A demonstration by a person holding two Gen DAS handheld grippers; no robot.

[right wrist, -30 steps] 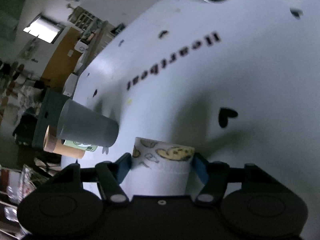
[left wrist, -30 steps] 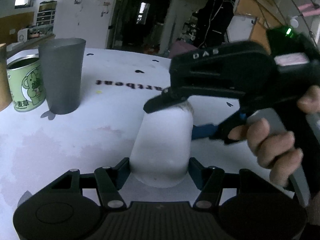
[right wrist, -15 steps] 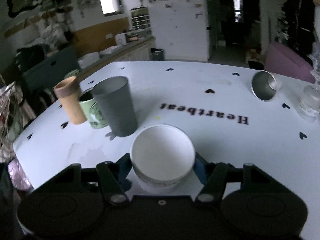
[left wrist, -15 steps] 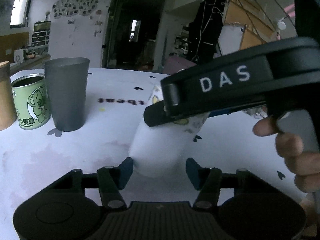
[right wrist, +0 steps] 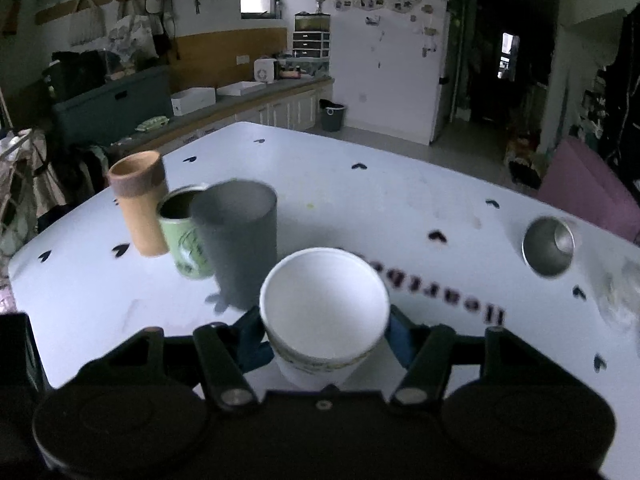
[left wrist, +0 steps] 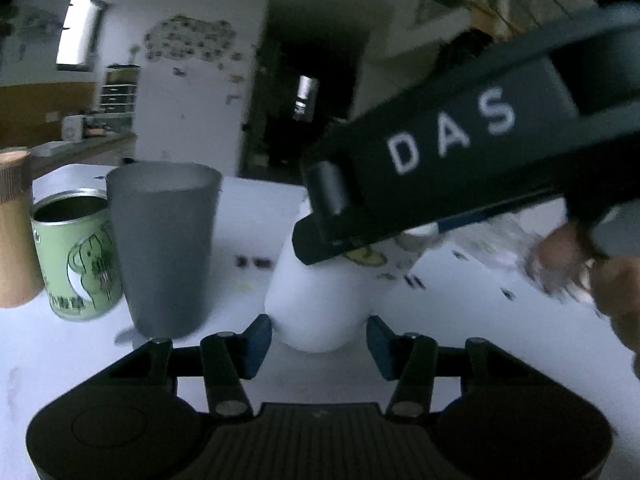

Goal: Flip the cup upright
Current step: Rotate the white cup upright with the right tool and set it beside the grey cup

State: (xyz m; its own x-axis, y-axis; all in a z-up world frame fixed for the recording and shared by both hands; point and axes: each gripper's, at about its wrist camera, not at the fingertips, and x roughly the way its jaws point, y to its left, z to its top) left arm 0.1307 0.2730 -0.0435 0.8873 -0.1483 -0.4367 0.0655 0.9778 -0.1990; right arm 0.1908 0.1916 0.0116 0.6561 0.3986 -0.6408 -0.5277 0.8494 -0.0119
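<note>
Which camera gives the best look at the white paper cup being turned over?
The right wrist view: the white paper cup sits mouth-up between the right gripper fingers, its open rim and empty inside plain. The left wrist view shows only the cup's lower wall, blurred, its top hidden behind the right gripper's black body; the left gripper flanks its base.

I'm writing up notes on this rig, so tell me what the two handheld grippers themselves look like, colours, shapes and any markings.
Both are matte black plastic. The left gripper has a wide rounded ribbed base, folding linkage bars with silver pivot pins, and blue fingers. The right gripper matches: same black base, silver pins, blue fingers. Seen from the left wrist view, its body bears white letters "DAS". The bare hand shows no sleeve.
</note>
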